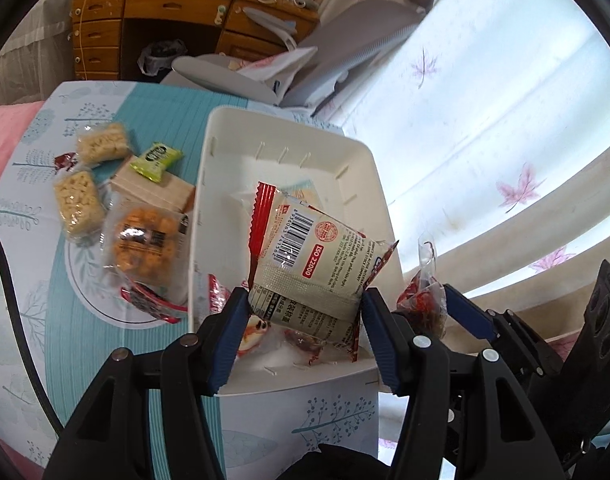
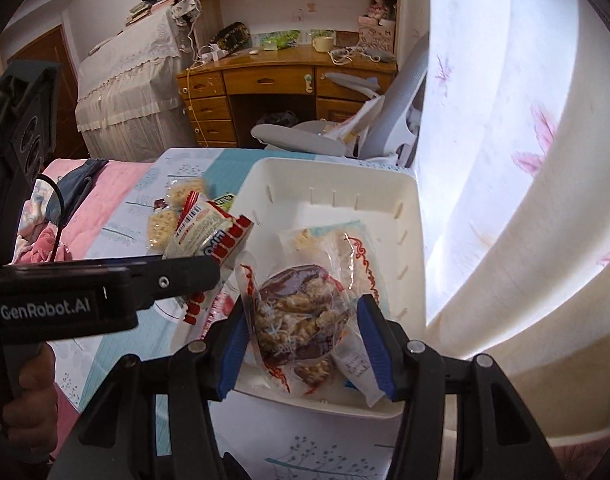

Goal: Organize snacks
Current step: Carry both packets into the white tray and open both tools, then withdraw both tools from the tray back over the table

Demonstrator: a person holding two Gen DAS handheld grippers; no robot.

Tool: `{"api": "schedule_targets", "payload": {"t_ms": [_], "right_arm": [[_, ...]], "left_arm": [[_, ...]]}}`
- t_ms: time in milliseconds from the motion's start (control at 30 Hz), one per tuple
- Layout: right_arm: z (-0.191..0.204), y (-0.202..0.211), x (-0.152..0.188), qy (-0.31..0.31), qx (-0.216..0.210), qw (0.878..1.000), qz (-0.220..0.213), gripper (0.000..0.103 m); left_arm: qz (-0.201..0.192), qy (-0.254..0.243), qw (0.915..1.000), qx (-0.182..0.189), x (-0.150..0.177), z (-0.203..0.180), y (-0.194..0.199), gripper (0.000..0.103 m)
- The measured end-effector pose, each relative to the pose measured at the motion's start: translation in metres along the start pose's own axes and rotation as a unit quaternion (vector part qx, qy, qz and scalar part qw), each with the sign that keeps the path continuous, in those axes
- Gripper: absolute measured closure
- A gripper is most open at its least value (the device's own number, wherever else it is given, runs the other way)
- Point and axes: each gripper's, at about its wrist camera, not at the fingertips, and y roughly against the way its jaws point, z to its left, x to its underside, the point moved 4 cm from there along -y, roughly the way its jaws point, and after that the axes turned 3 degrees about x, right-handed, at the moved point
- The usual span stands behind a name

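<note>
L gripper (image 1: 305, 304): jaws part-open, clamped on white-and-red packet (image 1: 305, 256), held over near end of white bin (image 1: 209, 184). R gripper (image 2: 301, 328): jaws approx half-open, pinching clear date-walnut pack (image 2: 301, 312) above same bin. Both should be lowered inside the walls before jaws are opened, so nothing is tipped out. Loose snacks (image 1: 85, 192) are left on tabletop (image 1: 37, 320) at 9–10 o'clock of the bin.

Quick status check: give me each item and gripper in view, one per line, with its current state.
left gripper: shut on white-and-red packet, over the bin.
right gripper: shut on clear date-and-walnut packet, over the bin.
white bin: open-topped, partly filled with snacks.
puffed-rice bars: wrapped, lying on the table.
green packet: resting on a beige box.
</note>
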Motion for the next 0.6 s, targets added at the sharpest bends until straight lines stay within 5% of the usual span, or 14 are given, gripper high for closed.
{"api": "schedule_targets", "payload": {"t_ms": [33,100,600], "right_arm": [[-0.002,-0.002,0.001,-0.002,0.000,1.000,0.004,0.048],[-0.008,-0.007,0.003,-0.010,-0.005,1.000,0.018,0.048],[0.000,-0.018,0.020,-0.053,-0.021,0.996,0.069,0.031]], "left_arm": [[0.006,0.001,1.0000,-0.005,0.000,0.000,-0.003,0.041],[0.019,0.005,0.9996,-0.019,0.001,0.000,-0.010,0.017],[0.052,0.021,0.9979,-0.031,0.020,0.023,-0.001,0.016]]}}
